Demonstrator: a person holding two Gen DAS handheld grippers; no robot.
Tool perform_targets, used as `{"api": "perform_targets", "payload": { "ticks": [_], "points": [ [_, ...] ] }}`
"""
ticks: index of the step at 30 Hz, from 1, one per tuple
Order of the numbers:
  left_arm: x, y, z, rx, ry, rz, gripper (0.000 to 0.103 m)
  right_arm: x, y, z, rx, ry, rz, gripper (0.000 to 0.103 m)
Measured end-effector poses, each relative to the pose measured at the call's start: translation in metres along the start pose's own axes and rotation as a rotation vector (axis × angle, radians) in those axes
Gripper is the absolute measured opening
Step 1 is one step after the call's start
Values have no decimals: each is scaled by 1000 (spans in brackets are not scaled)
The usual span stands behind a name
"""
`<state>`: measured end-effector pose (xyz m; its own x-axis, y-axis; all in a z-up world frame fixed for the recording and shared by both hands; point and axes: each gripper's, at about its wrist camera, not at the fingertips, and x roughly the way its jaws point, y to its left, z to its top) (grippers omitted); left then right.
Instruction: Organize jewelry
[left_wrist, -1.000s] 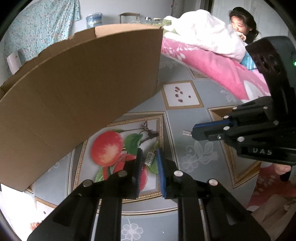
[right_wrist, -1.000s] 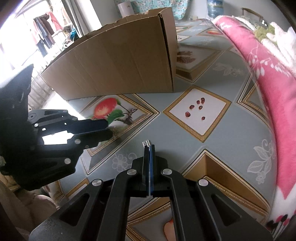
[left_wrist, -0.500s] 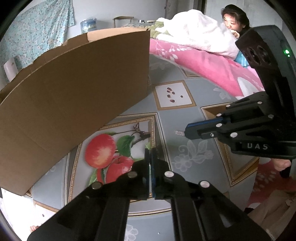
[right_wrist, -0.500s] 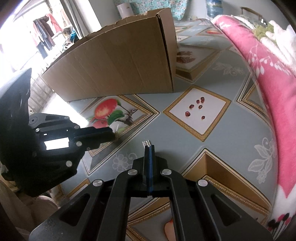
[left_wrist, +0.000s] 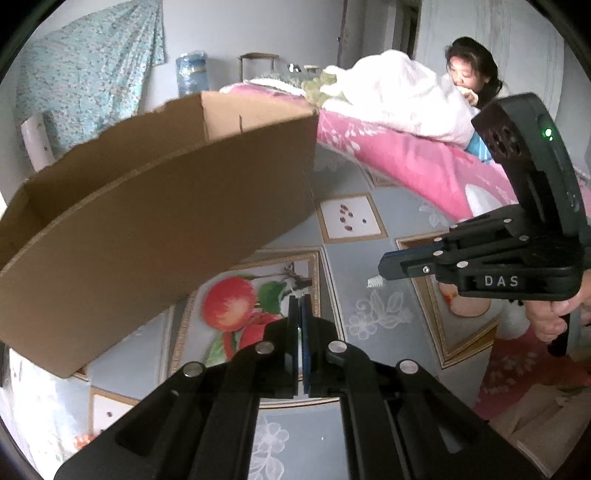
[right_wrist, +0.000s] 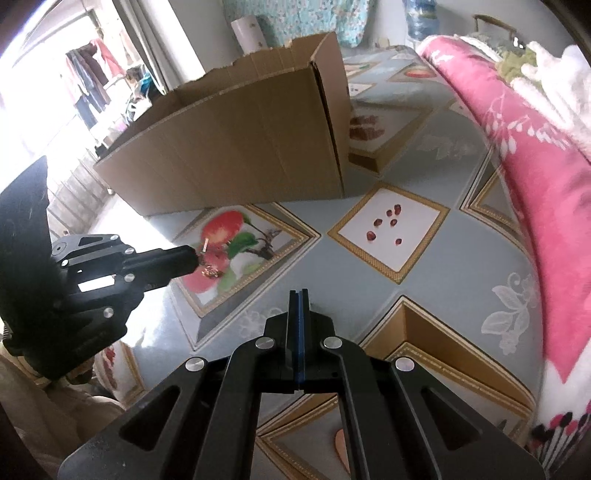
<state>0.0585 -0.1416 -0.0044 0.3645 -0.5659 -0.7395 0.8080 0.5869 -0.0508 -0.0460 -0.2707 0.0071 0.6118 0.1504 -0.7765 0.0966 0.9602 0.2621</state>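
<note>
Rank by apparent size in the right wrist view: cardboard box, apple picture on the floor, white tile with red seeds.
1. cardboard box, clearly largest.
2. and 3. apple picture and white tile look alike in size, so they stay unranked.

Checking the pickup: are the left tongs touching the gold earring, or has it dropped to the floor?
Touching. The right wrist view shows the gold earring hanging from the shut tips of the left tongs, clear of the floor.
</note>
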Motion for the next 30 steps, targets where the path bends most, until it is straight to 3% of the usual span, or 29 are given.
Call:
{"api": "perform_targets", "payload": {
  "ticks": [13,15,20,24,30],
  "points": [
    [-64,15,20,-50,-157,23,1,-45,8,24,-16,-113,11,0],
    [-68,17,20,-57,-169,29,1,-38,9,24,-25,-74,-8,0],
    [-65,20,10,-82,-146,29,1,-7,10,11,-70,38,-51,23],
    [-64,22,0,-97,-130,35,1,12,10,3,-126,112,-103,23],
    [-61,29,-13,-132,-109,42,1,21,12,-1,-183,149,-136,20]
  ]
}}
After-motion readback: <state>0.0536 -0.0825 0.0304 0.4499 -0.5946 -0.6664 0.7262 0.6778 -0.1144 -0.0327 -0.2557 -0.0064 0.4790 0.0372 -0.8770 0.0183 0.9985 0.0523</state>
